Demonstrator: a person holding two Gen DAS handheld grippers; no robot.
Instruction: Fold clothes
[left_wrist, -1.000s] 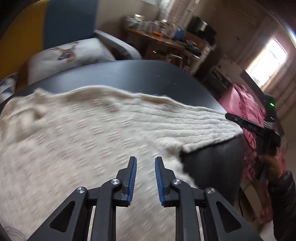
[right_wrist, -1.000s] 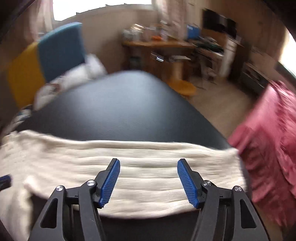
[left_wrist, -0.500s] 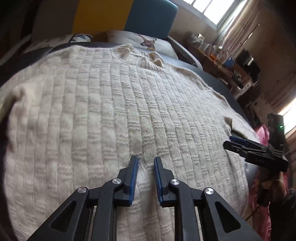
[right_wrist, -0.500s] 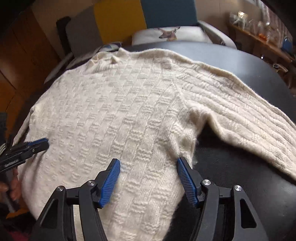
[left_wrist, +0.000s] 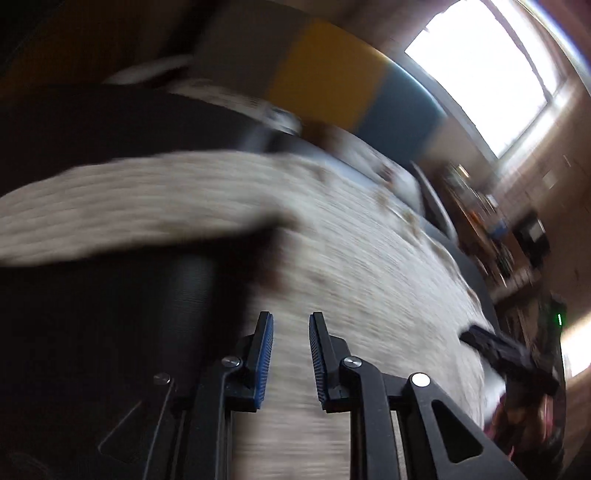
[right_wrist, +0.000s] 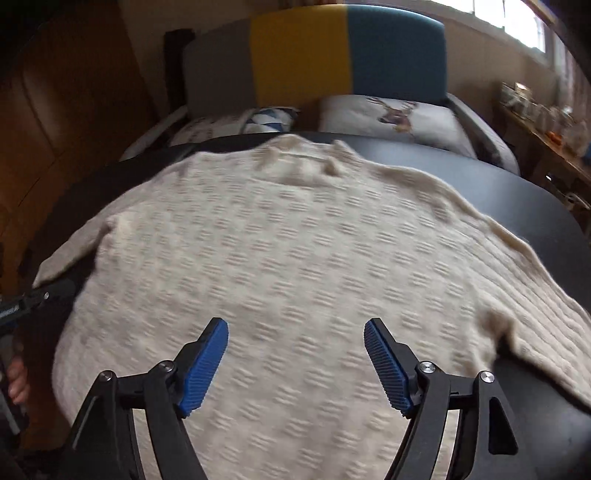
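Left gripper (left_wrist: 291, 354): jaws a narrow gap apart, nothing between them, blue pads facing each other. It hangs over the lower edge of the sweater (left_wrist: 369, 266), at the boundary where knit meets the dark table (left_wrist: 110, 295). Whether the tips touch the knit cannot be told; this view is heavily motion-blurred.

Right gripper (right_wrist: 295, 369): jaws spread wide, nothing held. It hangs over the middle of the sweater (right_wrist: 295, 258), pads (right_wrist: 205, 367) above the lower body of the garment. Contact with the cloth cannot be told.

Sweater: cream, block-textured knit, laid flat on the table (right_wrist: 535, 206), neck at the far edge toward the chair. One sleeve (left_wrist: 129, 206) runs out to the left in the left view, its end cut off by the frame. The other sleeve (right_wrist: 535, 317) trails right and is also cut off. The hem lies under the gripper frames, hidden.

Each gripper shows at the other view's margin: the right one (left_wrist: 506, 354) blurred at the right edge, the left one (right_wrist: 22, 302) dark at the left edge, with fingers (right_wrist: 16, 380) of a hand partly visible below.

Beyond the table: a chair (right_wrist: 332, 55) with grey, yellow and teal back panels, a deer-print cushion (right_wrist: 399, 114) on the seat, a bright window (left_wrist: 491, 70), and a cluttered wooden bench (right_wrist: 546, 140) at right, details too soft to name.
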